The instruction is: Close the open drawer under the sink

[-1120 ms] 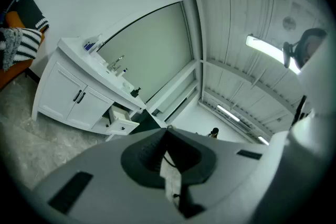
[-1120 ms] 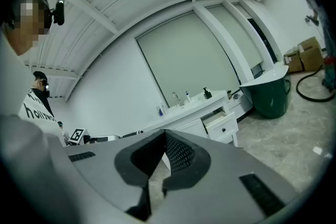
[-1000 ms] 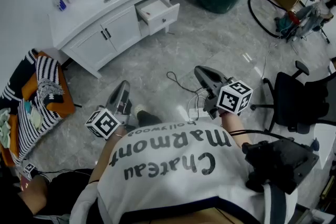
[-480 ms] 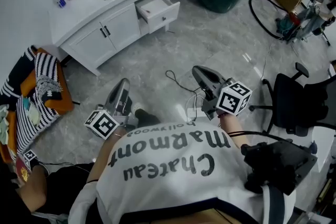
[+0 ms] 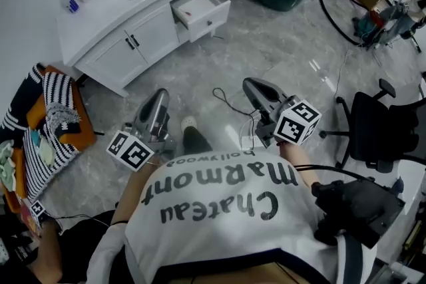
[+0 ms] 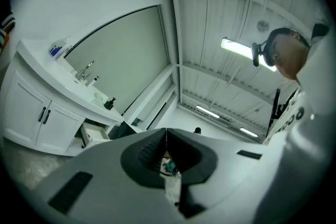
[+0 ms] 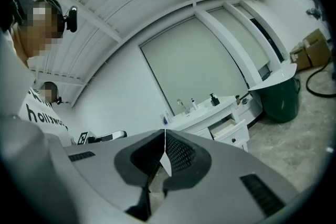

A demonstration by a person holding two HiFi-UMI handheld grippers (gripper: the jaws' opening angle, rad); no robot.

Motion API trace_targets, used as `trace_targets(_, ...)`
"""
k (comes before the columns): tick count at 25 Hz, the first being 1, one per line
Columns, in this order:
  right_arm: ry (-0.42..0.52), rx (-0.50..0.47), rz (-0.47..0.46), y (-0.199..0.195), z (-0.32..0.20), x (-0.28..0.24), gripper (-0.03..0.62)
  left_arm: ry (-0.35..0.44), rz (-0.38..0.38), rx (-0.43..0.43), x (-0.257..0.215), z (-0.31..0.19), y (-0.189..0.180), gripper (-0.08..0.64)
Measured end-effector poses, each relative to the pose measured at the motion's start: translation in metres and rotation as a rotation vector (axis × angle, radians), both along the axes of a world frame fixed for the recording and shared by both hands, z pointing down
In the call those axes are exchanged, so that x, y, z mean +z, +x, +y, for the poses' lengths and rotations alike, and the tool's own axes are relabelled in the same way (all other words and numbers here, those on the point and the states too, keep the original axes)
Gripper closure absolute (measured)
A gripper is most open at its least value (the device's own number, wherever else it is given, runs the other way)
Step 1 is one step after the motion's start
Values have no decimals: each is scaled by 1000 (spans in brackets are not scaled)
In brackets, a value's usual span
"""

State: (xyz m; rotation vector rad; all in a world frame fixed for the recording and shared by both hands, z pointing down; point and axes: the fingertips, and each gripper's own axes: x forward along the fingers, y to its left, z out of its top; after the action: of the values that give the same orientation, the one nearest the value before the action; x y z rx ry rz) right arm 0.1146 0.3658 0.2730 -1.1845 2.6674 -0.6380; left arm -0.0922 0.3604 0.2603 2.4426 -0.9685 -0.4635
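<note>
Drawer point(image 5: 203, 12) stands pulled out at the right end of the white vanity point(image 5: 100, 6), far across the floor. Left gripper point(image 5: 160, 96) and right gripper point(image 5: 251, 84) hover near the person, jaws together and empty (a square push on its front panel, likely with closed tips, should seat it without jamming).

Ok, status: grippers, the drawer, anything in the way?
Left gripper shut, empty; right gripper shut, empty. Drawer open, across the floor, neither gripper near it. Loose cable lies on the floor along the way.
</note>
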Motion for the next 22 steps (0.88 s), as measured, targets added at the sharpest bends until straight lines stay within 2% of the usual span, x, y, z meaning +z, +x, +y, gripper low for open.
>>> trace_targets(5,-2,27,24,-10,-53,-7,580,2,-27,28,-9,-67,-4,551)
trace_targets(10,-4,60,-17,-26,-114,-25,580,-24,-61,98,-18,-130,-7,551)
trace_targets(14,0,81,-35,-37,-162,-34,580,0,-68,138,-26,-175,-17,551)
trace_targets(18,-15,112,-39,-56,-217,-27,580,-18,-44,177,-20,-232,-37,551)
trace_targets(22,-28,150,-79,-51,-237,-22,580,-4,-67,204,-19,-246,-41,551)
